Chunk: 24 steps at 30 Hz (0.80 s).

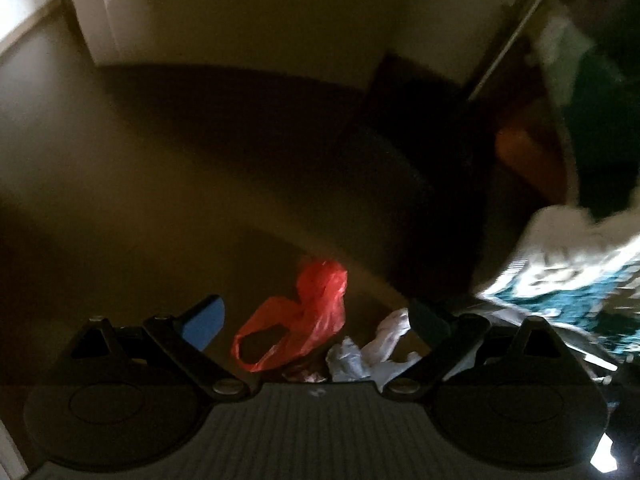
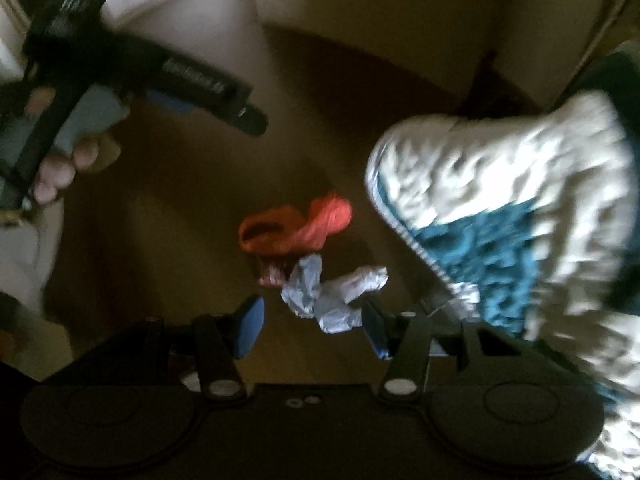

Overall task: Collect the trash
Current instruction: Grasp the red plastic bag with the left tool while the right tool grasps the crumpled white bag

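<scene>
lying on the dim brown floor point(image 2: 160, 248), a crumpled red plastic bag point(image 2: 298, 226) touches what looks like wadded white paper point(image 2: 328, 292); left gripper point(image 1: 316, 320) and right gripper point(image 2: 316, 326) both gape wide above.

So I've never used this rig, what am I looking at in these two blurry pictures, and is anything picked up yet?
Each picture comes from a camera mounted on a handheld pair of tongs, looking forward between its two blue-padded fingers. The left tongs and right tongs are both open and hold nothing. On the brown floor lie a red plastic bag and crumpled white paper, just ahead of both. The right view also shows the person's hand gripping the left tool. The white and teal fabric at right is too blurred to identify.
</scene>
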Tool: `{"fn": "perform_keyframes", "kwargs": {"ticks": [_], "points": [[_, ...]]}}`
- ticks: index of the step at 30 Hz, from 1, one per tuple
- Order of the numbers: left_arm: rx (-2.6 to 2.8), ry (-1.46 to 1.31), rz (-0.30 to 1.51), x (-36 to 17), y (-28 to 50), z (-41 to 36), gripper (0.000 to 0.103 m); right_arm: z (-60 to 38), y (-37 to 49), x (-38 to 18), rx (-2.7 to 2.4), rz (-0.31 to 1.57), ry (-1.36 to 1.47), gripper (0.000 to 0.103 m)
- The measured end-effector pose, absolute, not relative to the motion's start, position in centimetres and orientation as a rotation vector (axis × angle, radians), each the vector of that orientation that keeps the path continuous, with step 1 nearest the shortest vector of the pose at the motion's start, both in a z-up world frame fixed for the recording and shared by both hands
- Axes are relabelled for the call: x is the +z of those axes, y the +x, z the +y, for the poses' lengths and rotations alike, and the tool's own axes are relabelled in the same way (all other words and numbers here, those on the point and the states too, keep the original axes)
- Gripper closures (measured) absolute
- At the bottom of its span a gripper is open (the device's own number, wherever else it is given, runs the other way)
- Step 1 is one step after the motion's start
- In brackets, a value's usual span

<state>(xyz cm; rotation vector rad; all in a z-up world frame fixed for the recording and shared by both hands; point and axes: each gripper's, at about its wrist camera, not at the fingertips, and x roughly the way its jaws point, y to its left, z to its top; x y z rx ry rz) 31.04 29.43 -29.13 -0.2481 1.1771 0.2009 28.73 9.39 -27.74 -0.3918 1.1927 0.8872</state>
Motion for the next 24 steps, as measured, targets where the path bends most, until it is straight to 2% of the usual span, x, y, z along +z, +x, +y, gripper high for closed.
{"fn": "perform_keyframes", "kwargs": {"ticks": [11,18,24], "points": [[0.195,-0.219,1.306,-41.4,37.4,29.5,0.004,13.6,28.7,-41.2,1.019,1.239,-0.711,0.049],[0.188,-0.195,1.356,-46.5,39.7,29.0,0.004,15.5,28.7,-47.5,1.072,1.226,-0.832,0.049],[0.199,-0.212,1.378,-49.5,40.8,29.4,0.005,16.9,29.5,-50.4,1.037,1.221,-0.853,0.049]]}}
